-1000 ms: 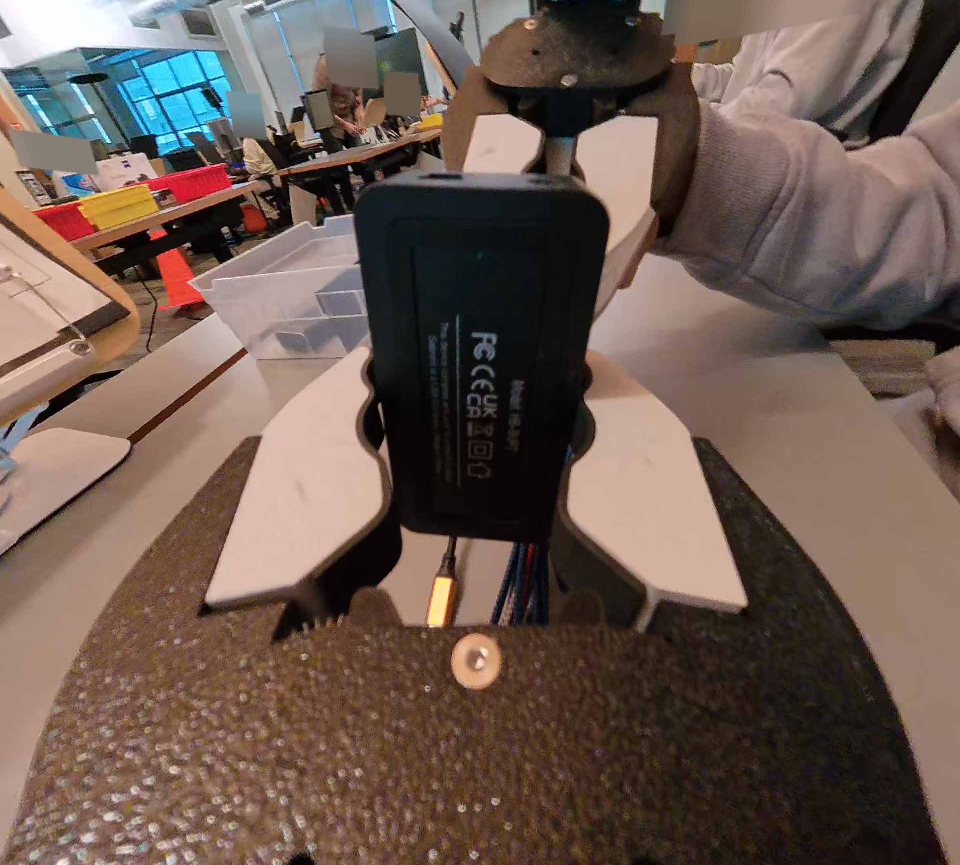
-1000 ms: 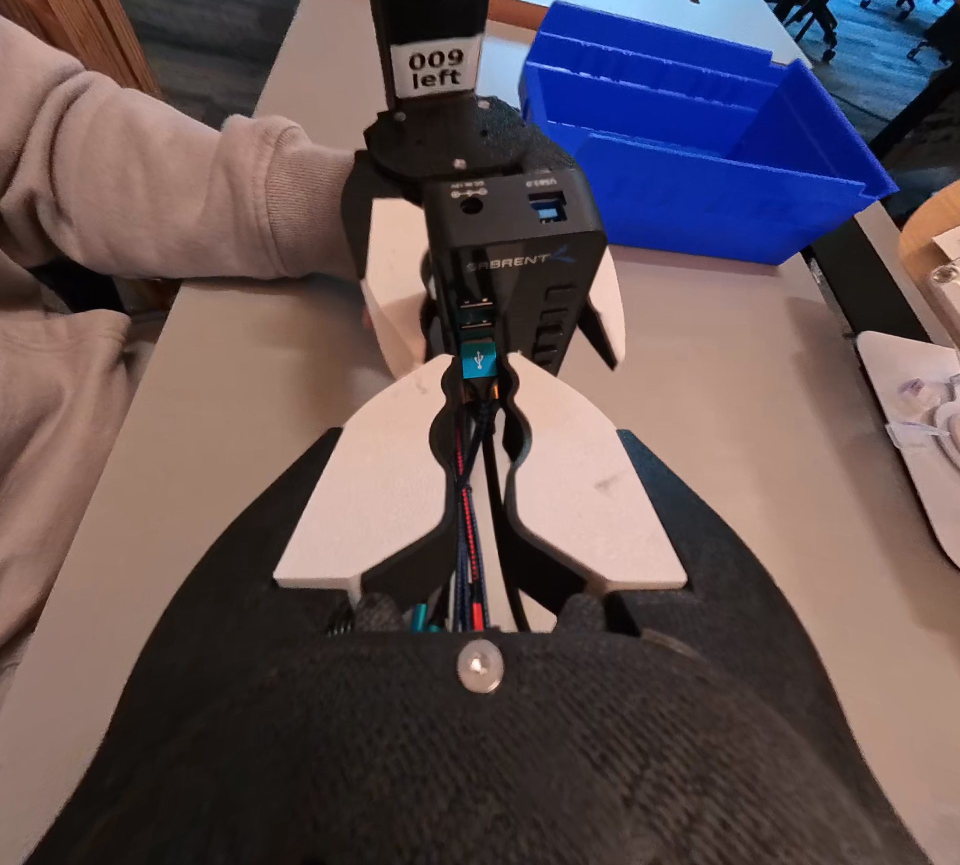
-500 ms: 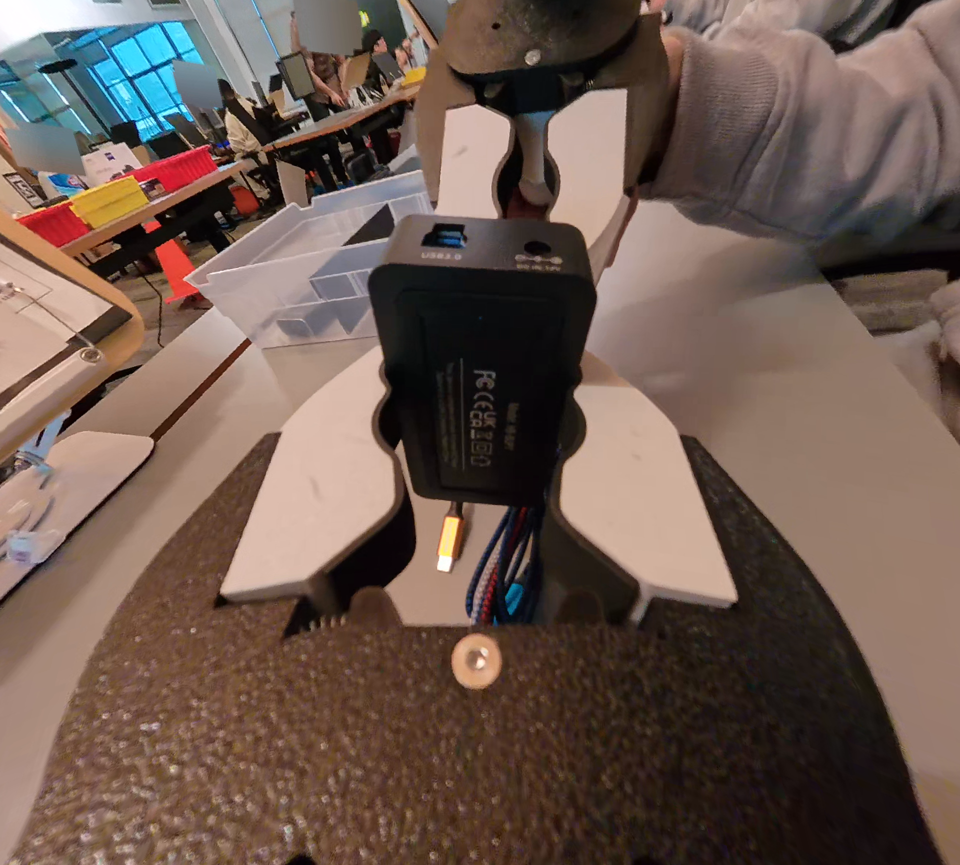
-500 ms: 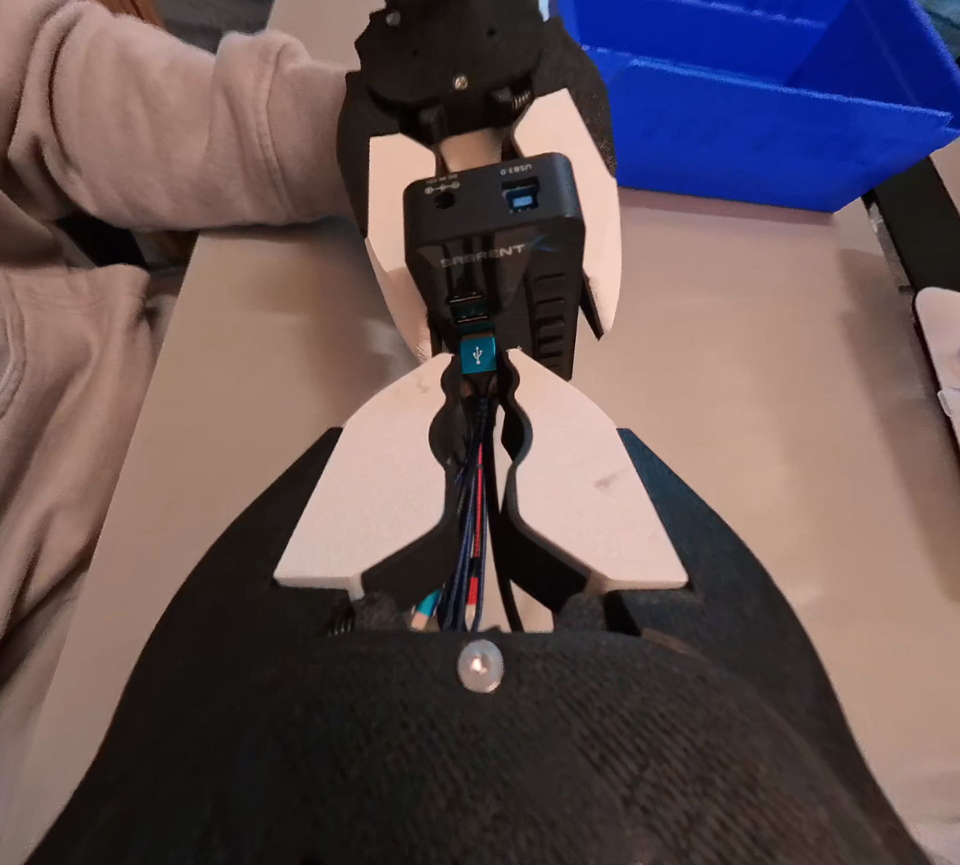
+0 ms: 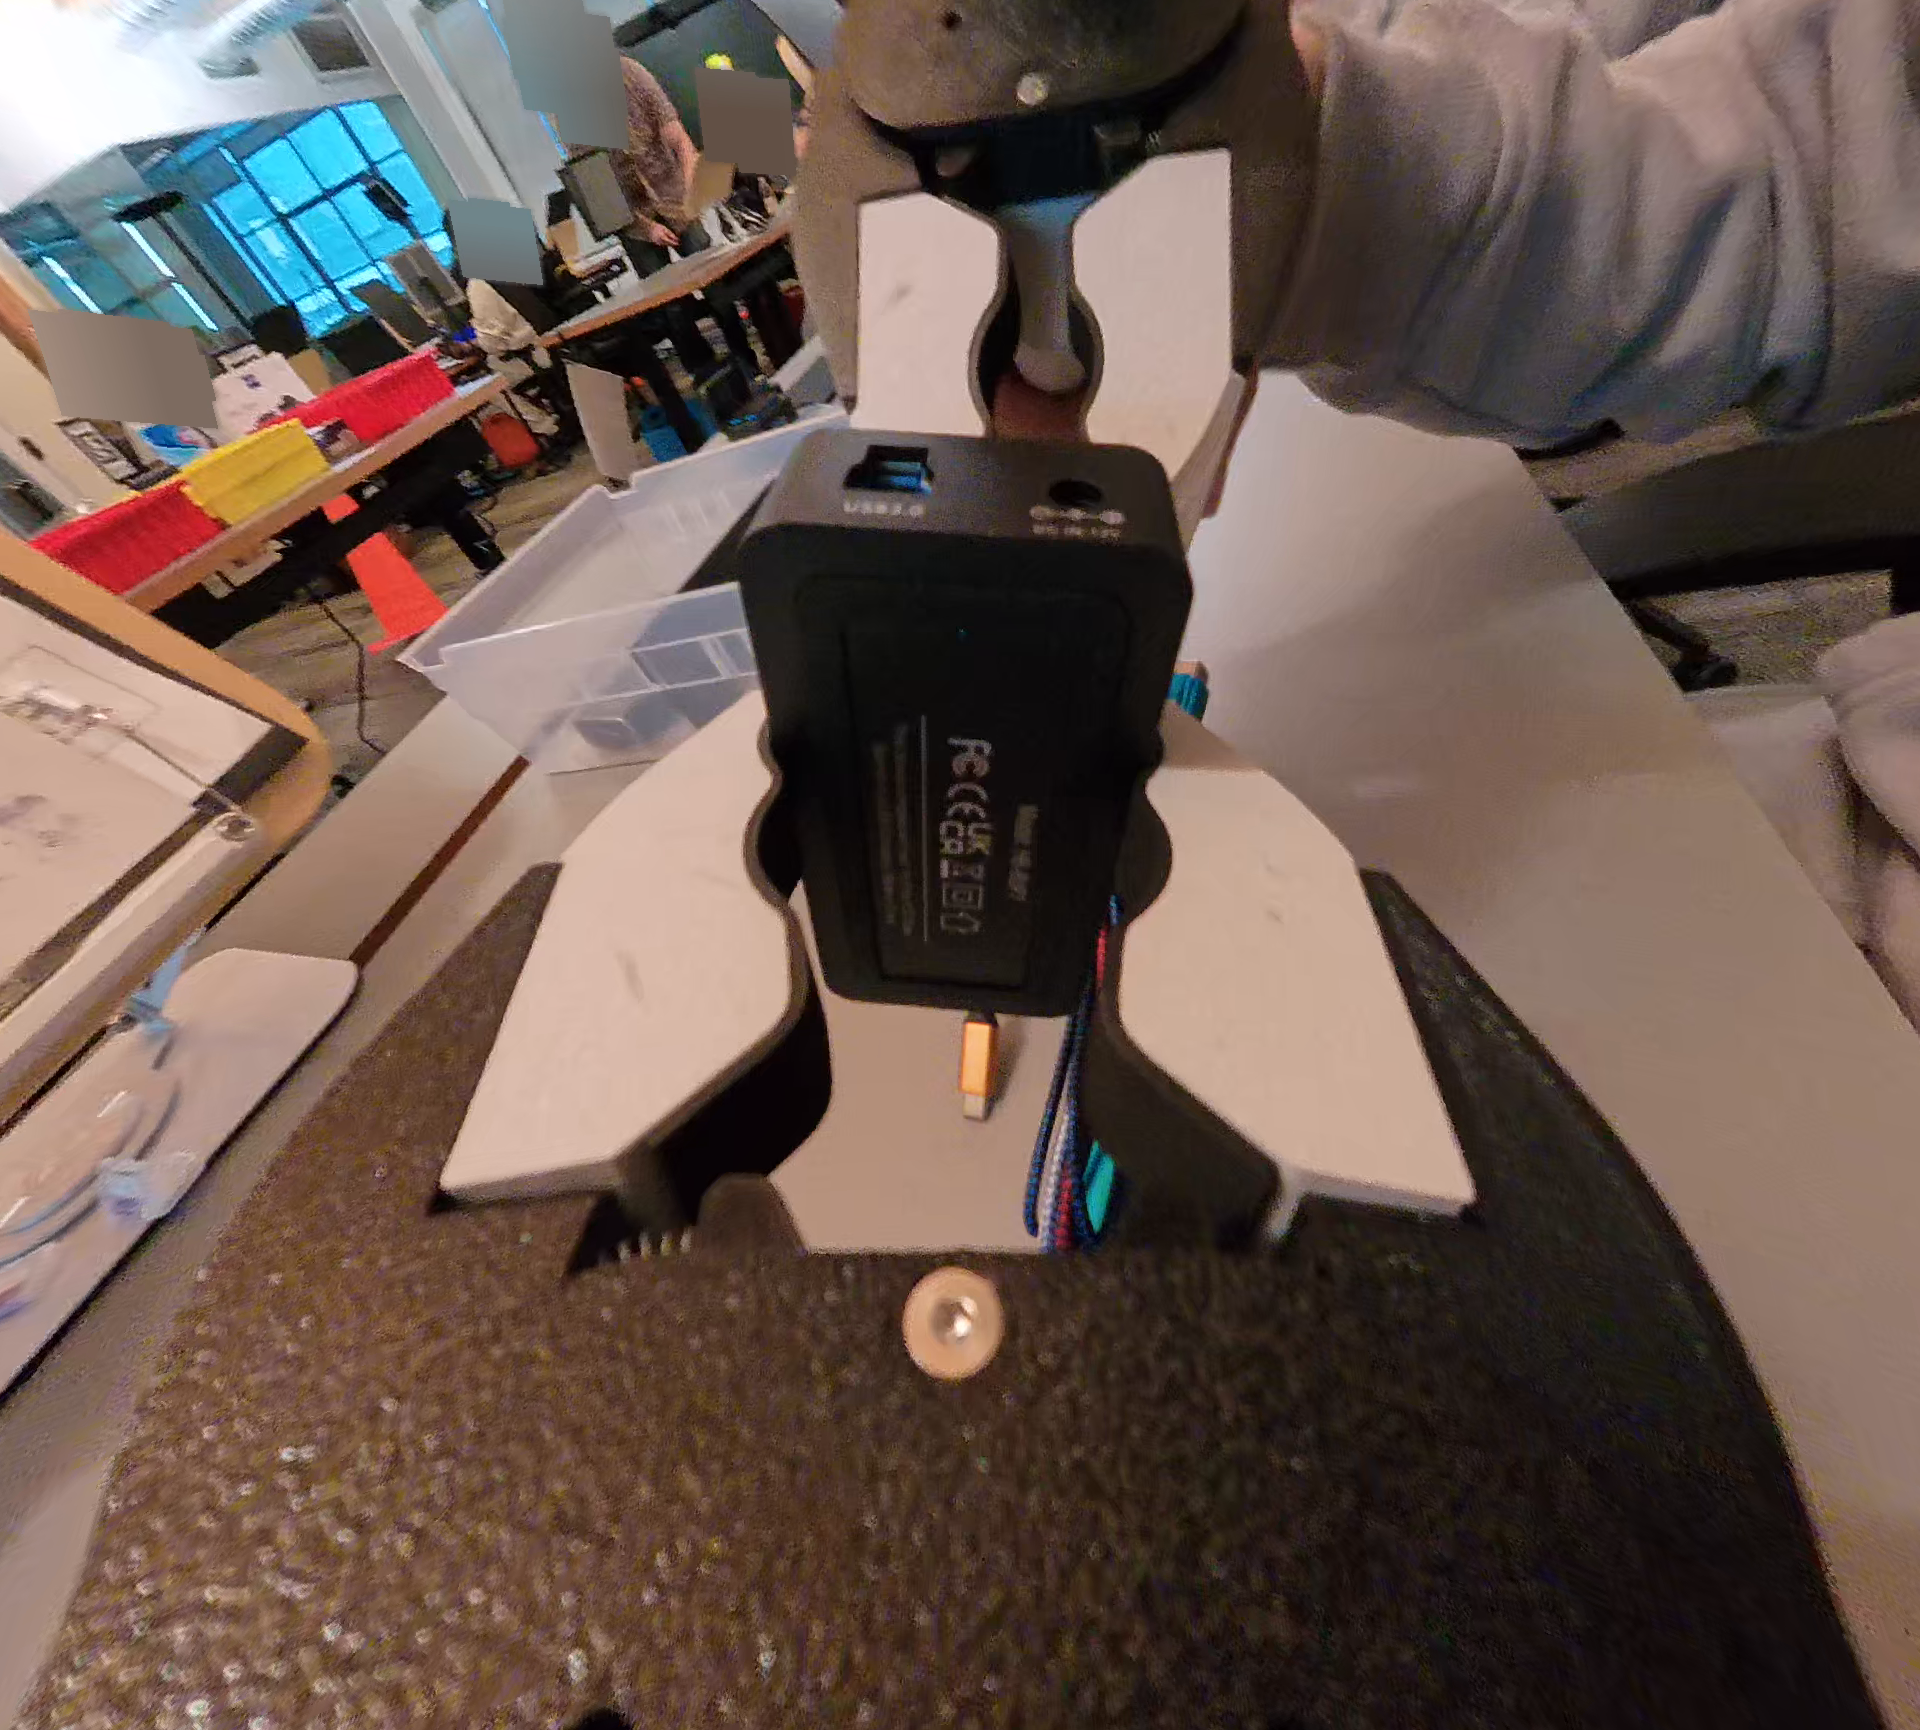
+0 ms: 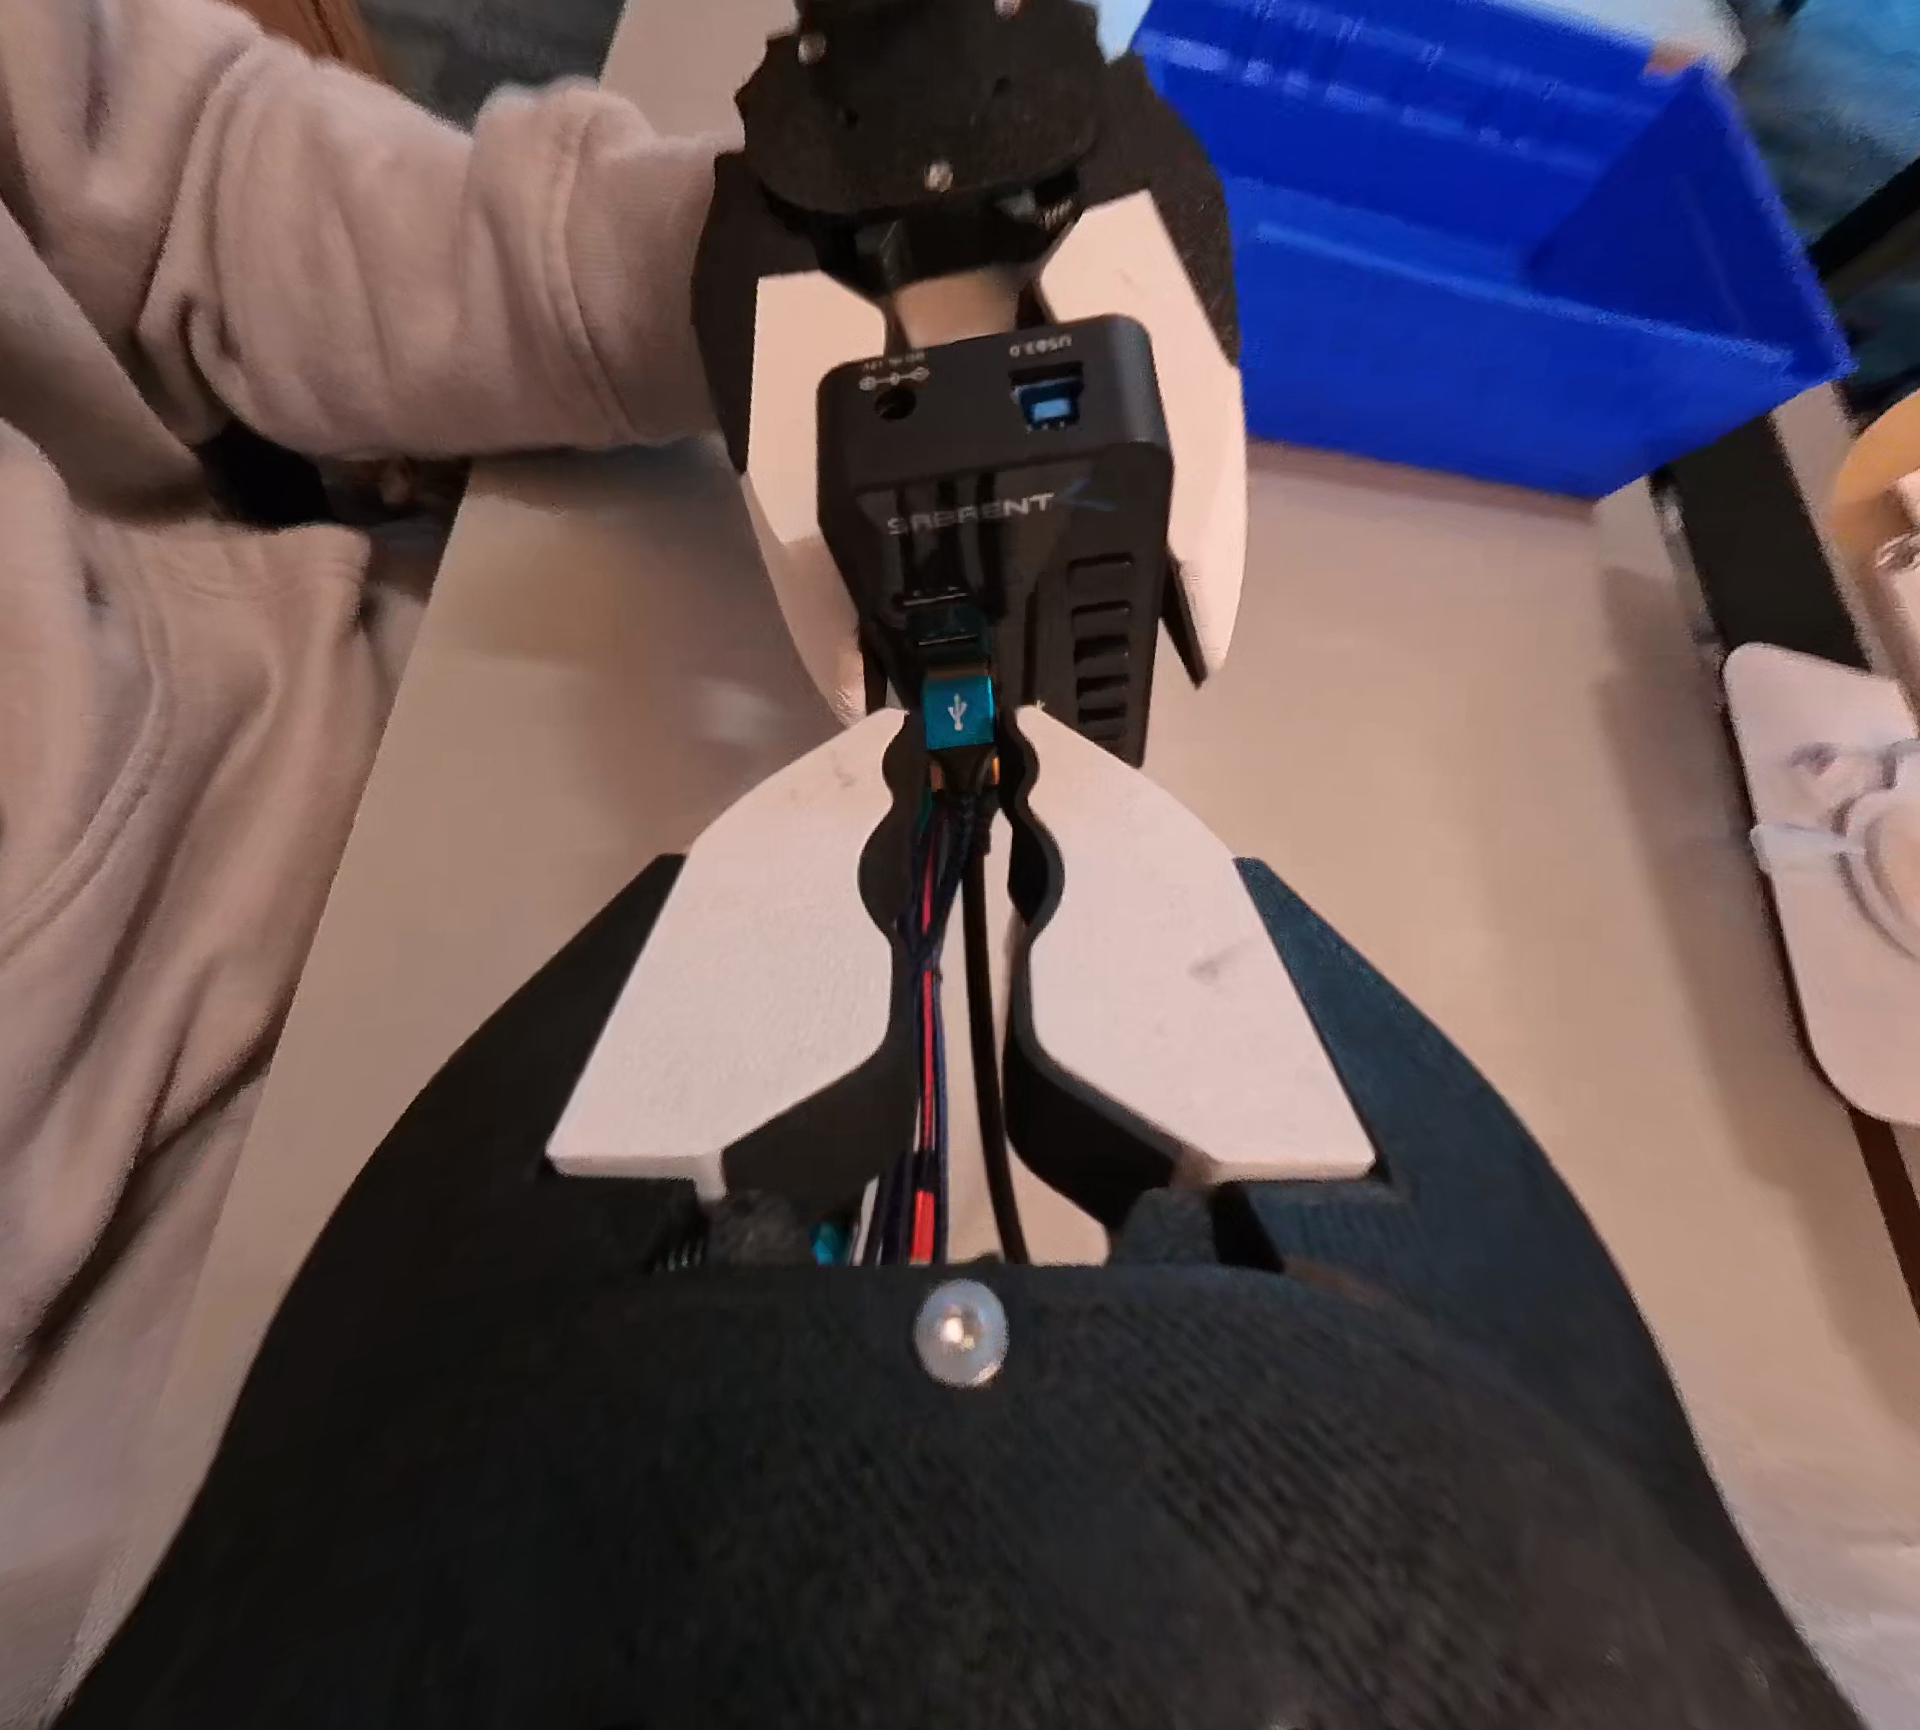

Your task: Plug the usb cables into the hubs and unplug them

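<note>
My left gripper (image 5: 961,745) is shut on a black USB hub (image 5: 966,745), held upright above the table with its underside towards the camera. My right gripper (image 6: 958,730) is shut on a teal USB plug (image 6: 958,712) and a bundle of braided cables (image 6: 930,974). The plug's metal end meets a port on the hub's face (image 6: 997,496); how deep it sits is hidden. The right gripper also shows behind the hub in the left wrist view (image 5: 1039,298). A loose orange plug (image 5: 977,1072) hangs below the hub.
A blue bin (image 6: 1455,246) stands on the grey table (image 6: 1403,745) behind the hub. A clear plastic bin (image 5: 613,620) stands at the far left. A white pad (image 6: 1829,849) lies at the table's right edge. A person's grey sleeves (image 5: 1558,174) hold both grippers.
The hub has tipped so that its end face with two sockets now shows in both views. More of the plug's metal end shows between the teal plug and the hub.
</note>
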Action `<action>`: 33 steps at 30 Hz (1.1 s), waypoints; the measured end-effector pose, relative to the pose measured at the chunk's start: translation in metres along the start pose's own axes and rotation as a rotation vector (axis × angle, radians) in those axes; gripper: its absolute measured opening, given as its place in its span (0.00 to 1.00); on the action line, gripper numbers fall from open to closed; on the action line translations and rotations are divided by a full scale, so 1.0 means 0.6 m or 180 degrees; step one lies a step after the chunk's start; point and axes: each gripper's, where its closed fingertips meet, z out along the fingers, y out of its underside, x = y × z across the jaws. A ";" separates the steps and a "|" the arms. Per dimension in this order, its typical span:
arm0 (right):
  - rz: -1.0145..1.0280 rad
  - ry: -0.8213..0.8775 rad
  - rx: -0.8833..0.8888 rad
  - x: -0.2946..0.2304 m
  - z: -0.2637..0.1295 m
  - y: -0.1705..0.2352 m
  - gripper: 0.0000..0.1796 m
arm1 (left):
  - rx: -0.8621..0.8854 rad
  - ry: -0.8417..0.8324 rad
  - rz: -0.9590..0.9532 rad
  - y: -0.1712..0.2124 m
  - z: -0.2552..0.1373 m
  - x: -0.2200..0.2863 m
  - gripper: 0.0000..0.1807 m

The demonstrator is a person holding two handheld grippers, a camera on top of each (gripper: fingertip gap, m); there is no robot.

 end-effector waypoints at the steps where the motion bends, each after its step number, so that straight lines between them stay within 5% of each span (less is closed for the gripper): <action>1: 0.0027 -0.0002 0.0161 -0.002 0.000 -0.008 0.10 | 0.0049 -0.0030 -0.0022 -0.005 -0.005 -0.003 0.33; 11: 0.0132 0.0105 0.0649 -0.002 0.014 -0.027 0.08 | 0.0543 0.0050 -0.0242 -0.024 -0.024 -0.004 0.33; 24: -0.0211 -0.0003 -0.0254 -0.023 -0.004 0.008 0.08 | 0.0348 0.0200 -0.0101 -0.015 -0.001 0.023 0.33; 26: -0.0310 0.0675 -0.0895 0.035 -0.055 0.066 0.08 | 0.0323 0.0047 -0.0051 -0.013 -0.022 0.008 0.33; 29: 0.0313 0.0371 0.0345 0.028 -0.145 0.000 0.08 | 0.0573 -0.0344 -0.0225 -0.023 -0.104 -0.047 0.33; 31: -0.0010 0.0955 0.0197 0.068 -0.215 -0.001 0.08 | 0.0774 -0.0565 -0.0247 -0.049 -0.129 -0.067 0.33; 33: -0.0147 0.0920 0.0203 0.067 -0.271 -0.011 0.08 | 0.0897 -0.0838 -0.0185 -0.068 -0.153 -0.085 0.33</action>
